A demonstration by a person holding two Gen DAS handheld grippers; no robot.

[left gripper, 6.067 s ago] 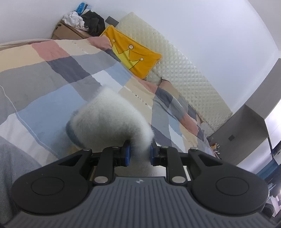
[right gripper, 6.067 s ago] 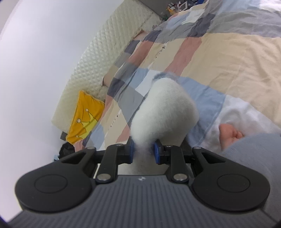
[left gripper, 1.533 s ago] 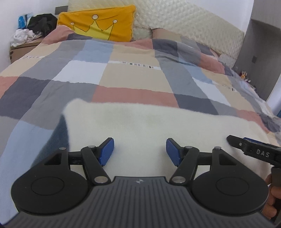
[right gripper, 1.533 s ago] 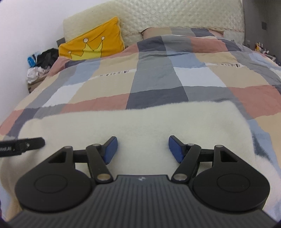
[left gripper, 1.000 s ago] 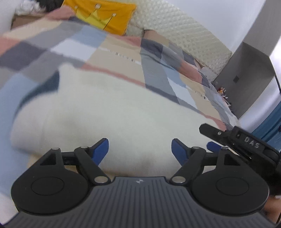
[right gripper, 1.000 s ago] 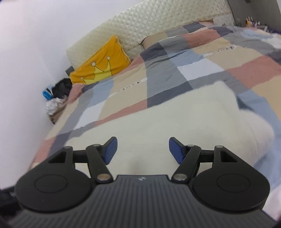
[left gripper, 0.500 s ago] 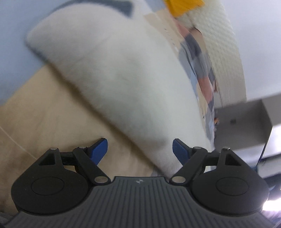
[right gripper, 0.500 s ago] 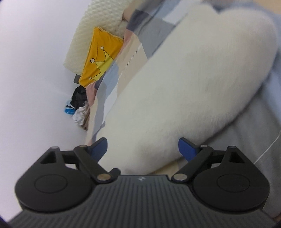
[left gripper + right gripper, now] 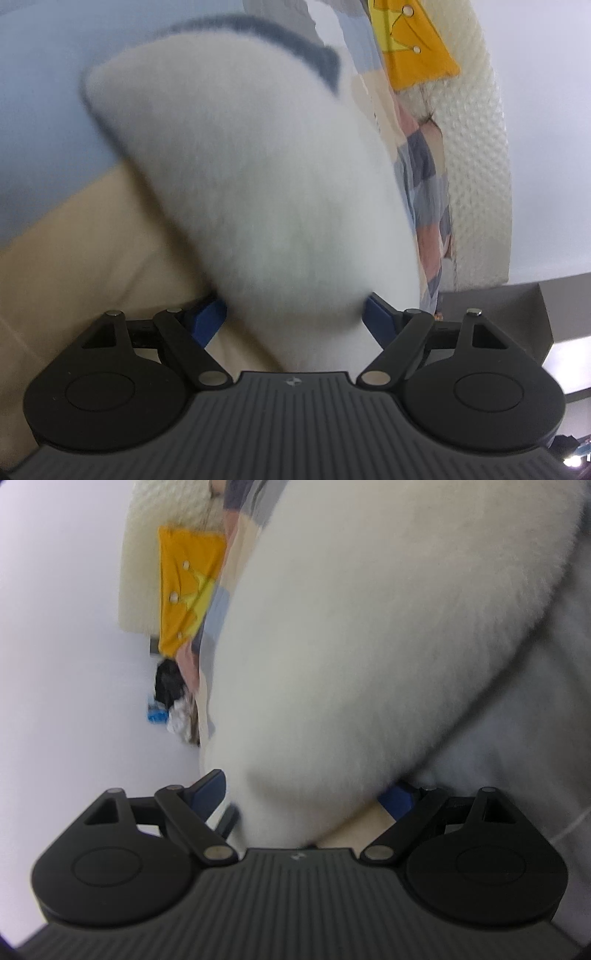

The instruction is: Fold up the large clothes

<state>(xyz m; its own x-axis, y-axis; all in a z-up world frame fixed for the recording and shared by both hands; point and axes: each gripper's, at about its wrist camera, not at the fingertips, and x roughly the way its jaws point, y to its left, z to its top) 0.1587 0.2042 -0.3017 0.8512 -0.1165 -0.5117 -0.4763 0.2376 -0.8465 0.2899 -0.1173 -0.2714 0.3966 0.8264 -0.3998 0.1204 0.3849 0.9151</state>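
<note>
A fluffy white fleece garment (image 9: 258, 177) with a dark blue-grey underside lies folded on the patchwork bed; it also fills the right wrist view (image 9: 388, 646). My left gripper (image 9: 295, 314) is open, tilted on its side, with the near fold of the fleece bulging between its blue pads. My right gripper (image 9: 306, 794) is open too, also rolled sideways, with the fleece edge between its pads. Both views are blurred.
The checked quilt (image 9: 44, 92) covers the bed. A yellow crown pillow (image 9: 413, 48) and a cream padded headboard (image 9: 476, 166) lie at the far end. Dark and white clothes (image 9: 170, 694) sit piled by the wall. A grey cabinet (image 9: 517, 310) stands at the right.
Both grippers have dropped low and rolled sideways against the near edge of the fleece, which now sits between their open pads. About six seconds ago both were shut on it.
</note>
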